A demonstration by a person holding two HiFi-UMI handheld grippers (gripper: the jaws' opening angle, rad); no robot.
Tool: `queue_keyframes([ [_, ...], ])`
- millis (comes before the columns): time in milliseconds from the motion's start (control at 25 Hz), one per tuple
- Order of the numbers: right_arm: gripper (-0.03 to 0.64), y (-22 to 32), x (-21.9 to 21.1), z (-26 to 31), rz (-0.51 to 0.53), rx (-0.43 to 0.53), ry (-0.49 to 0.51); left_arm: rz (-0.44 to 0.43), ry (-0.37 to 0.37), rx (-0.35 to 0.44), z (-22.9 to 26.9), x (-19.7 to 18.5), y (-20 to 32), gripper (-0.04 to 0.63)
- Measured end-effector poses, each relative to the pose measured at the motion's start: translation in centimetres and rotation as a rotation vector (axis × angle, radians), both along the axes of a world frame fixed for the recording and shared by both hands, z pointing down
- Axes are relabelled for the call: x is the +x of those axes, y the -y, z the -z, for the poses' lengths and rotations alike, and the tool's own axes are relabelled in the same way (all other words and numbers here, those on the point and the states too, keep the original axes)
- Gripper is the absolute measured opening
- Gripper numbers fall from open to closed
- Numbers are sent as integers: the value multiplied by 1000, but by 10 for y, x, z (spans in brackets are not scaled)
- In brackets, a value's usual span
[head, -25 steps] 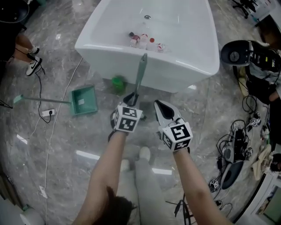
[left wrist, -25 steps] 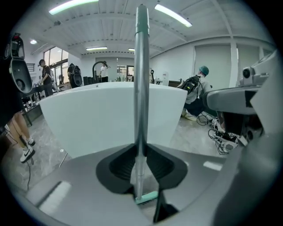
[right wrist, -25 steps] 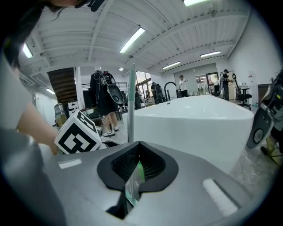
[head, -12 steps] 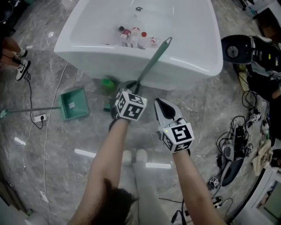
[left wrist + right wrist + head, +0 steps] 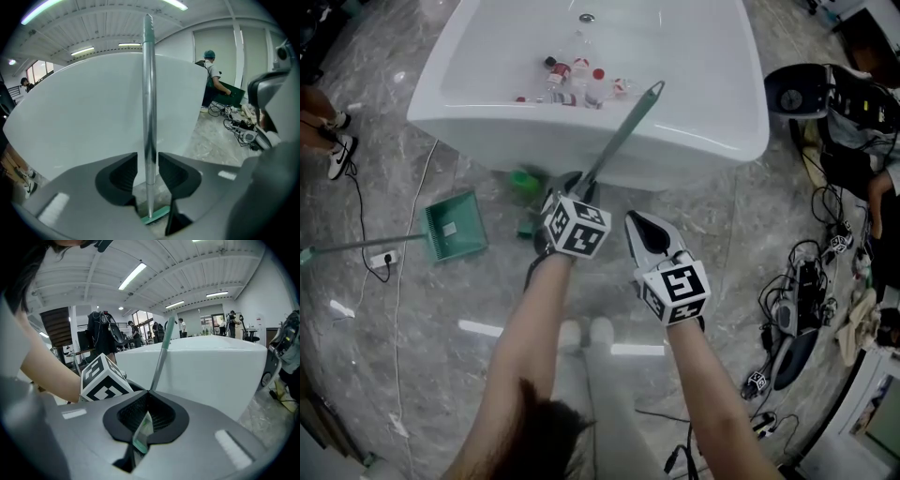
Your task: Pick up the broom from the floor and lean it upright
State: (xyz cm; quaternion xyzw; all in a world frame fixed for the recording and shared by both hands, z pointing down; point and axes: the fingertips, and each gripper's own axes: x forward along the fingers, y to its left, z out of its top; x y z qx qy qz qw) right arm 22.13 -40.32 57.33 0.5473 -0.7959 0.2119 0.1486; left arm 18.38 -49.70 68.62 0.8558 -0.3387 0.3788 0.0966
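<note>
Currently: broom (image 5: 621, 136) is off the floor at its handle end. The handle is tilted, w/ the upper part leaning on the rim of the white tub (image 5: 703, 141). Its green head is down at floor level, seen at the bottom of the left gripper view.

Left gripper (image 5: 575, 187): low on the handle, near the tub base. Jaws have just been opening. Handle runs between the pads, w/ a narrow gap each side, so grip is released.

Right gripper (image 5: 637, 227): just beside the left one, apart from the handle. Jaws closed tip to tip. A green sliver shows in the slit behind the tips; can't tell what it is.

Other items:
- Several bottles (image 5: 572, 80) lie inside the tub near the drain.
- Green dustpan (image 5: 453, 225) w/ long handle lies on the marble floor, well to the left.
- Cables (image 5: 797, 300) and equipment on the floor at right.
</note>
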Motion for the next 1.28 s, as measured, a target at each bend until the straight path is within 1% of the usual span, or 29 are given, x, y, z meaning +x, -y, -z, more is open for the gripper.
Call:
queue_keyframes([
  [160,2,-3,-3,6,7,-3,-9,-21,-12,-5,9,-3,-9,172],
  [280,2,-8,-7,15,7,-4,-12,-48,-25,4,27,-3,-17,179],
  [400,2,-13,-12,34,10,3,-17,-39,-64,19,57,-4,-23,183],
  [560,2,-14,-17,75,13,37,-26,-22,-119,58,109,-6,-30,111],
  [680,2,-13,-18,107,4,70,-29,9,-181,78,151,-9,-32,55],
  [800,2,-20,-21,132,-3,76,-24,28,-238,91,190,-13,-41,1],
  [880,2,-20,-22,152,-15,93,-14,23,-273,117,221,-12,-43,0],
  [1040,2,-20,-23,208,-38,170,22,1,-348,164,288,-3,-56,0],
  [1160,2,-17,-28,252,-31,230,16,-15,-407,215,343,-3,-62,0],
  [1280,2,-25,-28,291,-34,267,6,-27,-455,247,389,-4,-76,0],
])
